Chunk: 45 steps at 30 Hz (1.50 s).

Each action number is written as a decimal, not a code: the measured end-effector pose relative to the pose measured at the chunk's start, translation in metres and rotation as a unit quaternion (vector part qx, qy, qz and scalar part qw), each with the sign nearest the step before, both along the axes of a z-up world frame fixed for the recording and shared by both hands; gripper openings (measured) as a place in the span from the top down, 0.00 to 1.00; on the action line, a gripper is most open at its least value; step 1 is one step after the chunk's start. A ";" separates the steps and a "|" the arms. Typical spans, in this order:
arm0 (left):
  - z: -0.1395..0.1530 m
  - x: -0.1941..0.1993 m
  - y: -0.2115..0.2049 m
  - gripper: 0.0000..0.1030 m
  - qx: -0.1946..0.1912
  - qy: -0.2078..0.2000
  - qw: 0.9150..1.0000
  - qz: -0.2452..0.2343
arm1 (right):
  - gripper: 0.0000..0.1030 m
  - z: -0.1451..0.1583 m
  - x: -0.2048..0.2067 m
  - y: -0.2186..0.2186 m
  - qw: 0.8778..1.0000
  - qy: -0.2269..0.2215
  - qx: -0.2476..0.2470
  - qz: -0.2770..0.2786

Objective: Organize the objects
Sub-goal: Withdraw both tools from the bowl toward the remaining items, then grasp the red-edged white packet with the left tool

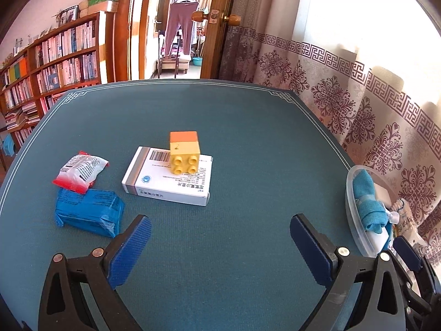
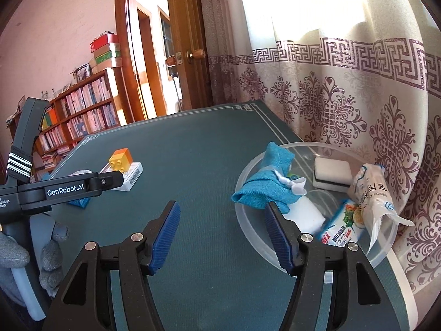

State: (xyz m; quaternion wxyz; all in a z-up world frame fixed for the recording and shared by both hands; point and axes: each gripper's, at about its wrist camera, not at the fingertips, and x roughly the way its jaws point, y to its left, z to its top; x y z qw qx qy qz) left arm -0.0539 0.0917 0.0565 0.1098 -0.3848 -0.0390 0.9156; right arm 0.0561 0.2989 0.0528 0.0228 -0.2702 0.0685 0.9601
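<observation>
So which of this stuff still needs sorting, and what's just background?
Job items: toy block, white box, red-white packet, blue packet, all loose on the table; clear bowl, already holding a blue cloth.

Background: bookshelf, curtain, door.

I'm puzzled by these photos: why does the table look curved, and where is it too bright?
Left wrist view: the fisheye lens bows the table edge, and the sunlit curtain is washed out white. Right wrist view: same bending, glare on the curtain top, yet the clear bowl stays sharp.

Low wrist views, shared table [image 1: 220, 110]
</observation>
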 end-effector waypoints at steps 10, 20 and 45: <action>0.001 -0.012 -0.048 0.00 0.000 0.004 0.999 0.046 | 0.37 -0.011 -0.015 -0.016 0.999 -0.036 -0.017 0.025; -0.002 -0.027 -0.094 0.00 -0.013 0.005 0.995 0.094 | 0.37 -0.014 -0.021 -0.032 0.998 -0.048 -0.007 0.042; -0.031 -0.090 -0.141 0.03 -0.074 -0.028 0.990 0.119 | 0.37 -0.027 -0.033 -0.053 0.996 -0.074 0.010 0.058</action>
